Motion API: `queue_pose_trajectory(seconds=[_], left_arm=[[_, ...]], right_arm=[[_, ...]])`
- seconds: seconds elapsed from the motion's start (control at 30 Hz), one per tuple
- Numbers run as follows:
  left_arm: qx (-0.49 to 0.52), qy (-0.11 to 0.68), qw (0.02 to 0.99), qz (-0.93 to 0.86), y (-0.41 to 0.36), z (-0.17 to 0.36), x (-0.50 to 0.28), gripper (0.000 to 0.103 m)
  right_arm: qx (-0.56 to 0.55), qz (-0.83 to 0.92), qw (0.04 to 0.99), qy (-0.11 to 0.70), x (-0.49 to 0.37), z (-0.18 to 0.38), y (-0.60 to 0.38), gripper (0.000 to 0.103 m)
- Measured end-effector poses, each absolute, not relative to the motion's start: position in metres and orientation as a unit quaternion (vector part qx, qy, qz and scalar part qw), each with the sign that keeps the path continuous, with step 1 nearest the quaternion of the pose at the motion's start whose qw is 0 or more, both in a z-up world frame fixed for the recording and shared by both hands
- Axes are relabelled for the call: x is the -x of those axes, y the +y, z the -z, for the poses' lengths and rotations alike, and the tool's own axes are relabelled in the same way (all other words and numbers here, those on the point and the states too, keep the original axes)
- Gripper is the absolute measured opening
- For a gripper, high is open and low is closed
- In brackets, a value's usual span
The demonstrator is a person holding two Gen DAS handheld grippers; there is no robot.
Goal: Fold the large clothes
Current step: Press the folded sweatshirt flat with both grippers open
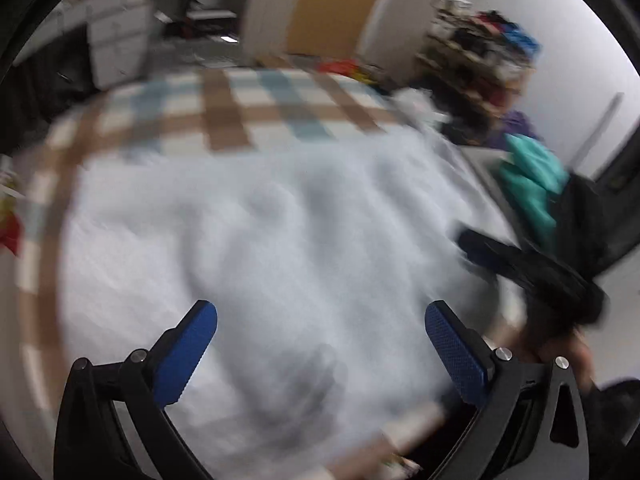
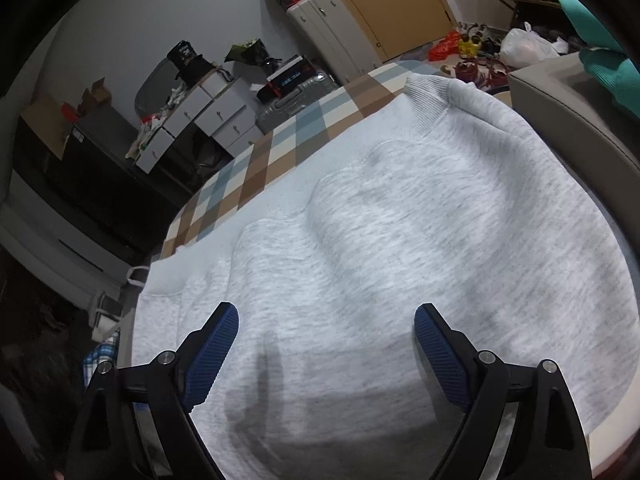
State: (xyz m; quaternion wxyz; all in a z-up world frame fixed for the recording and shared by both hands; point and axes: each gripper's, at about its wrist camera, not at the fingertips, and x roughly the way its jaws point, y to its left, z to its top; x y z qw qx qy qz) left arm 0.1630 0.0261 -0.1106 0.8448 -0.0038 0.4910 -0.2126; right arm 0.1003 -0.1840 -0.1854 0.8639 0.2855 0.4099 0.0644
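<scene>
Grey sweatshirt (image 2: 400, 220) spread over a checked bed cover (image 2: 256, 168).
Left gripper (image 1: 320, 316) and right gripper (image 2: 326, 320) both gape empty above it; the left view is blurred, contact unclear.

One grey sweatshirt (image 2: 400, 240), one checked cloth (image 2: 280, 140), two grippers, left (image 1: 320, 312) and right (image 2: 326, 316)

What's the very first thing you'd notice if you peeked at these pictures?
The big pale grey sweatshirt grabs the eye first: it is spread out over a checked blue, brown and white cover and fills most of both views. Next come the blue-padded fingers of the right gripper, standing wide apart over the sweatshirt with nothing between them. Something bright teal peeks in at the top right edge.
</scene>
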Motion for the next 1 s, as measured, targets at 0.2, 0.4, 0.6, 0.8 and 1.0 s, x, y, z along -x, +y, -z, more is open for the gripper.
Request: queue_pose_trajectory(seconds=[0.2, 0.4, 0.6, 0.8, 1.0], left_arm=[[0.034, 0.581, 0.797, 0.161, 0.045, 0.186, -0.221, 0.100], [0.005, 0.565, 0.808, 0.168, 0.042, 0.187, -0.207, 0.100], [0.043, 0.559, 0.803, 0.201, 0.058, 0.188, -0.199, 0.100], [0.069, 0.554, 0.803, 0.207, 0.061, 0.190, -0.194, 0.100], [0.056, 0.556, 0.803, 0.207, 0.065, 0.187, -0.185, 0.100]], right_arm=[[-0.279, -0.063, 0.861, 0.421, -0.106, 0.192, -0.189, 0.092], [-0.259, -0.060, 0.879, 0.395, -0.095, 0.161, -0.179, 0.092], [-0.020, -0.055, 0.904, 0.422, -0.167, 0.133, -0.108, 0.094], [0.084, -0.061, 0.827, 0.552, -0.244, 0.205, -0.076, 0.095], [0.023, -0.079, 0.831, 0.550, -0.251, 0.171, -0.110, 0.079]])
